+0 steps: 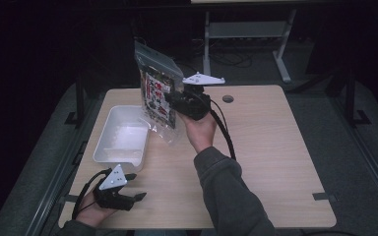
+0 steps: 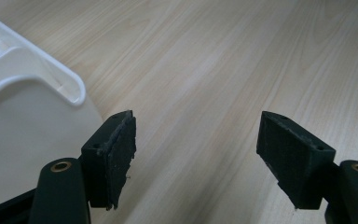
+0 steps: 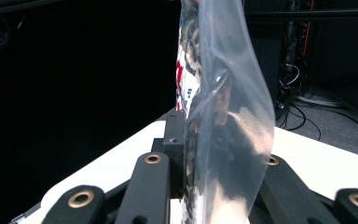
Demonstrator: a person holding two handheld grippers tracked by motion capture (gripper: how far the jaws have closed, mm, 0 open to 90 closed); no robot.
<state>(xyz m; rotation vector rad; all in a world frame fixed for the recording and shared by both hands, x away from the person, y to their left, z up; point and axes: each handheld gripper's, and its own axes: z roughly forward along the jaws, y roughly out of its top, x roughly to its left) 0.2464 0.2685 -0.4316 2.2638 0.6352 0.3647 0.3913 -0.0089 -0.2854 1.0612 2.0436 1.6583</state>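
High view shows your right tool (image 1: 173, 104) clamped on the clear snack bag (image 1: 158, 91), held upright above the surface (image 1: 266, 147) just right of the white tub (image 1: 123, 135), while your left tool (image 1: 128, 189) rests open nearby.

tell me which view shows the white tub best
The high view: the whole white tub sits on the table's left side, open side up, beside the held bag. The left gripper view catches one rounded corner and a side wall close up.
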